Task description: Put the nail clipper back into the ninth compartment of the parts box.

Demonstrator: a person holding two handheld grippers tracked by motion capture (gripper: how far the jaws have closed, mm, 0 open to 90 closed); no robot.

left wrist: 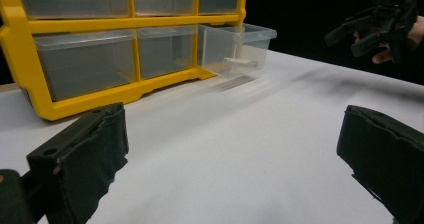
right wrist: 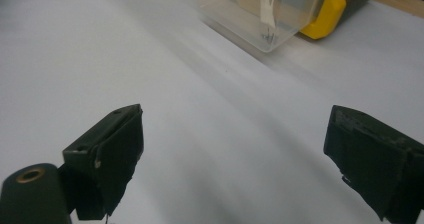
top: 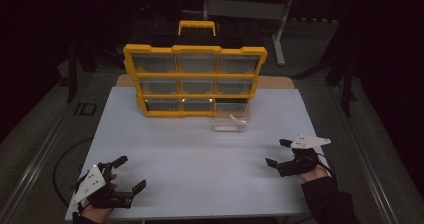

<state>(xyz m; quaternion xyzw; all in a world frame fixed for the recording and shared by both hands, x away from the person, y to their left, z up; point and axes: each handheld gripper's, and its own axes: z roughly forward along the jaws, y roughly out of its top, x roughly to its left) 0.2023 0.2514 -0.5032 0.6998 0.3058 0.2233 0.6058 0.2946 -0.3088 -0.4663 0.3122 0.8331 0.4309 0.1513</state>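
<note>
A yellow organizer cabinet (top: pixel 195 79) with clear drawers and a handle stands at the back of the white table (top: pixel 200 154). Its bottom-right clear drawer (top: pixel 231 118) is pulled out toward me, with a small white piece (top: pixel 238 121) inside. My left gripper (top: pixel 129 173) rests open near the front left corner, nothing between its jaws. My right gripper (top: pixel 277 152) stands open at the front right, also empty. From the left gripper view the pulled-out drawer (left wrist: pixel 237 49) and the other gripper (left wrist: pixel 382 26) are visible. In the right gripper view the drawer (right wrist: pixel 262 11) lies ahead.
A wooden board edge (top: pixel 275 82) shows behind the cabinet. A metal frame leg (top: pixel 281 29) stands in the dark background. Bare white table surface stretches between both grippers and the cabinet.
</note>
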